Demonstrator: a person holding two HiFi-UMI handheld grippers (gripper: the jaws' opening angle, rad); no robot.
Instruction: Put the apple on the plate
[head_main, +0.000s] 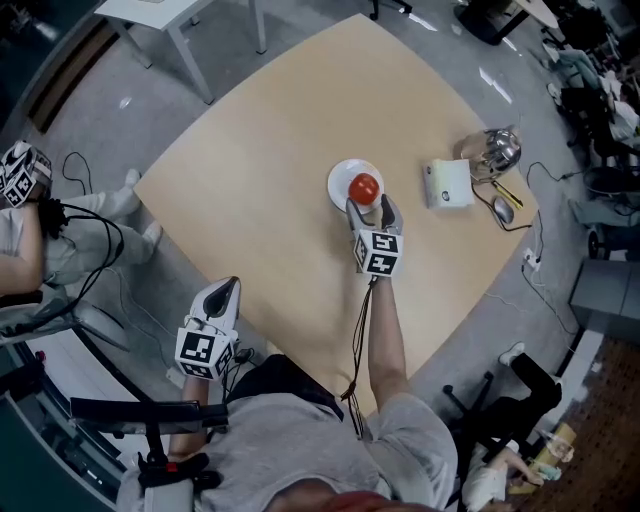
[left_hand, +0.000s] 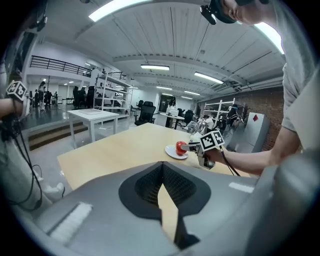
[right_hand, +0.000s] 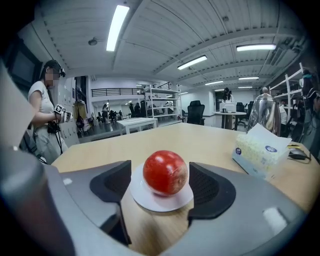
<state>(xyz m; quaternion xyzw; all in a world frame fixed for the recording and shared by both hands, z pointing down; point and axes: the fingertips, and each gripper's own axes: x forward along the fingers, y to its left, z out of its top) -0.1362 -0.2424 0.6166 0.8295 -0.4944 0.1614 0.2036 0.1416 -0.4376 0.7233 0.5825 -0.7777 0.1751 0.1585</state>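
A red apple (head_main: 364, 187) rests on a small white plate (head_main: 343, 178) near the middle of the tan table (head_main: 270, 150). My right gripper (head_main: 370, 205) is open, with one jaw on each side of the apple and a gap at both sides. In the right gripper view the apple (right_hand: 165, 172) sits upright on the plate (right_hand: 150, 200) between the dark pads (right_hand: 112, 182). My left gripper (head_main: 222, 295) is shut and empty, off the table's near left edge. In the left gripper view its jaws (left_hand: 162, 182) meet, and the apple (left_hand: 180, 148) shows far ahead.
A white tissue box (head_main: 447, 183) lies right of the plate, with a metal kettle (head_main: 497, 150) and a mouse (head_main: 503, 209) beyond it near the table's right corner. Another person (head_main: 30, 240) sits at the far left. A white table (head_main: 170, 20) stands at the back.
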